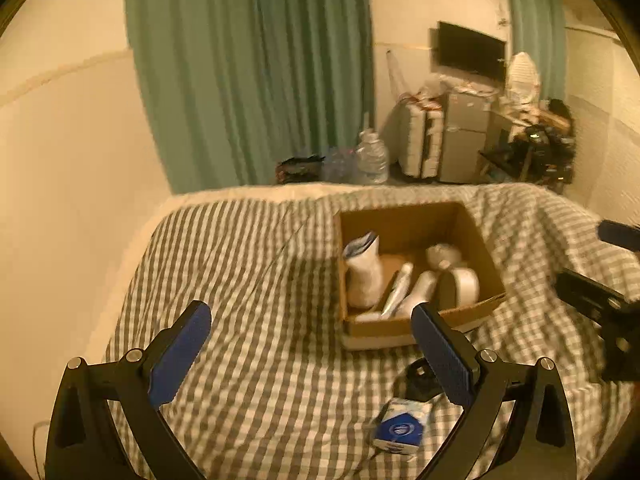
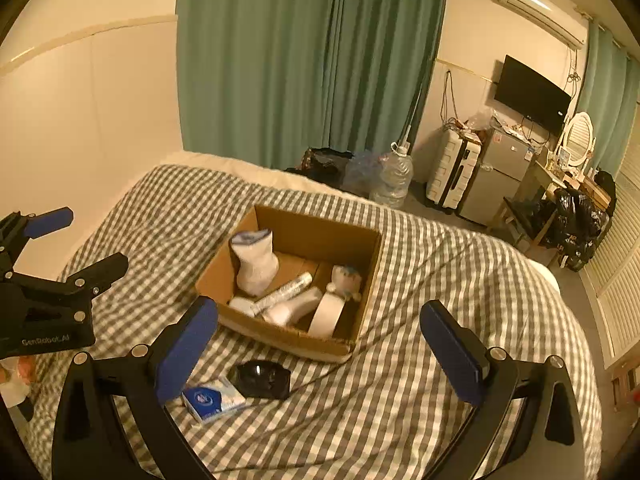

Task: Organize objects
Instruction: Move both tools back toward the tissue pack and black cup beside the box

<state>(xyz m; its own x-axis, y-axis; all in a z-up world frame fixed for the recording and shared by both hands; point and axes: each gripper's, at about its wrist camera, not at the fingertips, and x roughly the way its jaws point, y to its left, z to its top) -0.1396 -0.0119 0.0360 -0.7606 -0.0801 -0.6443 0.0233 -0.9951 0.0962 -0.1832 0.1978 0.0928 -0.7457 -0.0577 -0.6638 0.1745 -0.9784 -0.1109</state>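
A brown cardboard box (image 2: pixel 362 256) sits on the checked bed cover; it also shows in the left wrist view (image 1: pixel 476 236). Inside lie a white pouch (image 2: pixel 256 260), a tube (image 2: pixel 284 290), a white bottle (image 2: pixel 296 308), a tape roll (image 2: pixel 328 314) and a small plush toy (image 2: pixel 346 278). In front of the box lie a black dish (image 2: pixel 262 378) and a blue-and-white pack (image 2: pixel 214 398), the pack also in the left wrist view (image 1: pixel 400 426). My left gripper (image 1: pixel 312 344) is open and empty, above the cover left of the box. My right gripper (image 2: pixel 320 344) is open and empty, just in front of the box.
The bed (image 2: pixel 460 280) fills the foreground, with a wall on the left. Green curtains (image 2: pixel 312 60) hang behind. On the floor beyond are water jugs (image 2: pixel 394 180), a white suitcase (image 2: pixel 452 172), a small fridge (image 2: pixel 496 172) and a cluttered desk (image 2: pixel 560 196). A small figure (image 2: pixel 16 380) lies at the left edge.
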